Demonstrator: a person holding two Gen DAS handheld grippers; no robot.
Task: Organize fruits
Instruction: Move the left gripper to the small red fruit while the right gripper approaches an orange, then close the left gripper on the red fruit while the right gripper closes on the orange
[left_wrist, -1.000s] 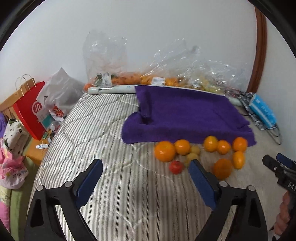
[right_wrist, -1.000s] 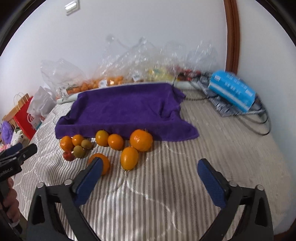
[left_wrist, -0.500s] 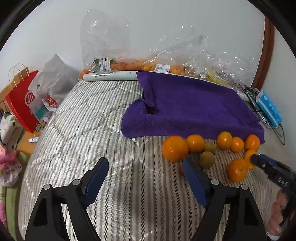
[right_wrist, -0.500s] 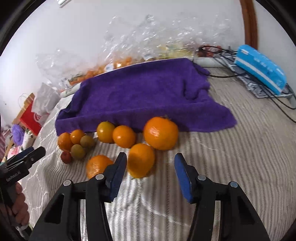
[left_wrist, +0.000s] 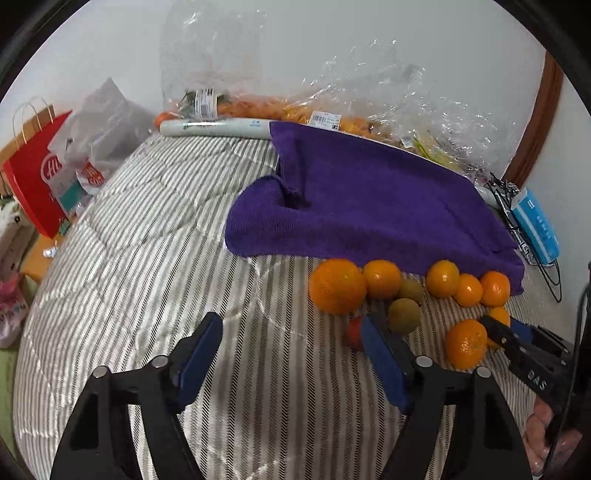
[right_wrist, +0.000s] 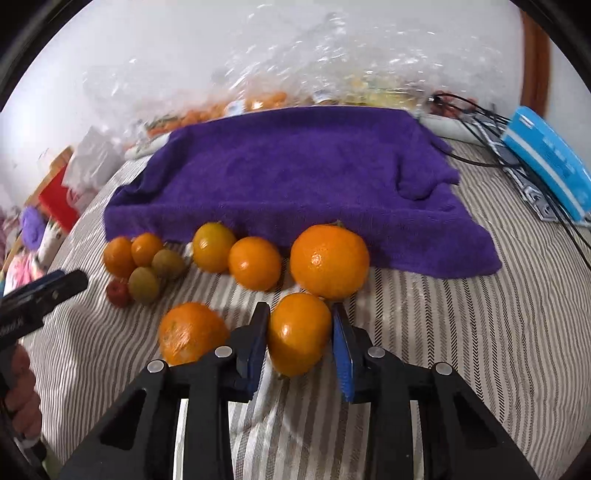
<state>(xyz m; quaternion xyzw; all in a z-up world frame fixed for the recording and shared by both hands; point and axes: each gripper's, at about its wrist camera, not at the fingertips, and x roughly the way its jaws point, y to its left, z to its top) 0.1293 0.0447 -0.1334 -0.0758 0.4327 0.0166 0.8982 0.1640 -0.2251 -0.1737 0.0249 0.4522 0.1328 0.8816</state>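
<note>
Right hand-held gripper (right_wrist: 300, 334) clamped on an orange (right_wrist: 298, 332); left hand-held gripper (left_wrist: 291, 349) apart, closing beside the tomato (left_wrist: 354, 332).
Lifting could nudge the big orange (right_wrist: 329, 261) just behind, rolling it across the bed (right_wrist: 461, 332); the left could knock its tomato away.

- right gripper (right_wrist: 299, 343) dropped in and clamped an orange (right_wrist: 298, 334) (jaws were wide before)
- left gripper (left_wrist: 291, 354) narrowed partway and moved closer to the fruit, nothing between its jaws

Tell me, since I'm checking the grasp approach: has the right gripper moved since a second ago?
Yes. The right gripper has come forward and down toward the purple towel, and its jaws have just been closing onto the oval orange.
</note>
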